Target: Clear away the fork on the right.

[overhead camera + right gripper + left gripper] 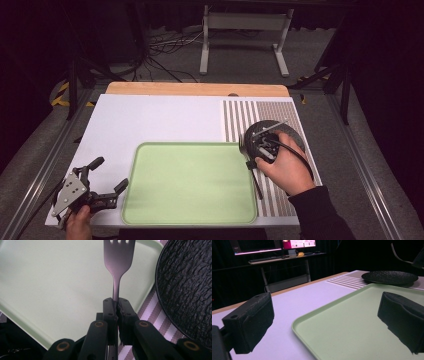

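My right gripper (pixel 117 305) is shut on the neck of a metal fork (pixel 119 257), whose tines point away over the corner of a pale green tray (pixel 50 277). In the high view the fork (pixel 243 146) lies along the tray's right edge (pixel 252 200), with my right gripper (pixel 249 163) under the person's hand beside the black plate (pixel 289 131). My left gripper (pixel 107 181) stands open at the table's near left corner, next to the tray. Its black pads (pixel 252 322) are spread wide with nothing between them.
The textured black plate (pixel 187 285) sits on a striped placemat (pixel 235 120) at the right of the white table. In the left gripper view the tray (pixel 352 322) lies ahead, with the plate (pixel 389 277) beyond it. A desk with monitors stands past the table.
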Motion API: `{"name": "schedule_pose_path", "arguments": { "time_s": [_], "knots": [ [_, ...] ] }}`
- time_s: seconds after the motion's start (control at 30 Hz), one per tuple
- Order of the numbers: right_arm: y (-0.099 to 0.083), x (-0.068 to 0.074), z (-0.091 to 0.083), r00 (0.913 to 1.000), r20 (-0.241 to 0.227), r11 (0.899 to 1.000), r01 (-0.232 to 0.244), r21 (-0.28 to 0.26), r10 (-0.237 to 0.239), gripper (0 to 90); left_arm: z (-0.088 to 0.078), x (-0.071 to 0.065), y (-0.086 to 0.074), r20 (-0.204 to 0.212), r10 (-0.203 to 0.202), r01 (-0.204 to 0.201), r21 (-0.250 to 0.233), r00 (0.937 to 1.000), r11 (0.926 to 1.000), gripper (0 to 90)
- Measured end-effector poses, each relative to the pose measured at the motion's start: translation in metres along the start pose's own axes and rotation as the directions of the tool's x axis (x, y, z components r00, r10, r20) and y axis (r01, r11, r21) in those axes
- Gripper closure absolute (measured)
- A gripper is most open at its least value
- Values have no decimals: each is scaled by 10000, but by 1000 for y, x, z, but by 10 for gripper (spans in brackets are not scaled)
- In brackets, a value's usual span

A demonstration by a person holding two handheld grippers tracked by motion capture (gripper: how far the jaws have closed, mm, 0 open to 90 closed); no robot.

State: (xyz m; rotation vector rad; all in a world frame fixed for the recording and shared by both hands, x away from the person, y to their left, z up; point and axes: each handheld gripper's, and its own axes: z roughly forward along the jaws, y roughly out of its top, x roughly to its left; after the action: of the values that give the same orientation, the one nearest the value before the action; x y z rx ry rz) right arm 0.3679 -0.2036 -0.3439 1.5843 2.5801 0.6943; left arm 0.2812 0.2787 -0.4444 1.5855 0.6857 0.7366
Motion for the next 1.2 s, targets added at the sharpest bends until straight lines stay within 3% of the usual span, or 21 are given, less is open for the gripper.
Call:
{"name": "schedule_pose_path", "arguments": {
  "time_s": [0.23,0.5,0.77,1.2],
  "knots": [
    [2,6,6,9994,255,9997,-240,-92,243,853,0,0,0,6,-2,2,-4,10000,10000,12],
    [3,12,17,9988,244,9990,-424,-116,426,852,0,0,0,5,24,-24,4,10000,10000,12],
    [3,15,29,9992,230,9993,-345,136,342,852,0,0,0,-4,49,-49,-1,10000,10000,12],
    [2,15,48,9971,201,9957,-744,550,734,850,0,0,0,-6,7,-7,-5,10000,10000,12]
  ]
}}
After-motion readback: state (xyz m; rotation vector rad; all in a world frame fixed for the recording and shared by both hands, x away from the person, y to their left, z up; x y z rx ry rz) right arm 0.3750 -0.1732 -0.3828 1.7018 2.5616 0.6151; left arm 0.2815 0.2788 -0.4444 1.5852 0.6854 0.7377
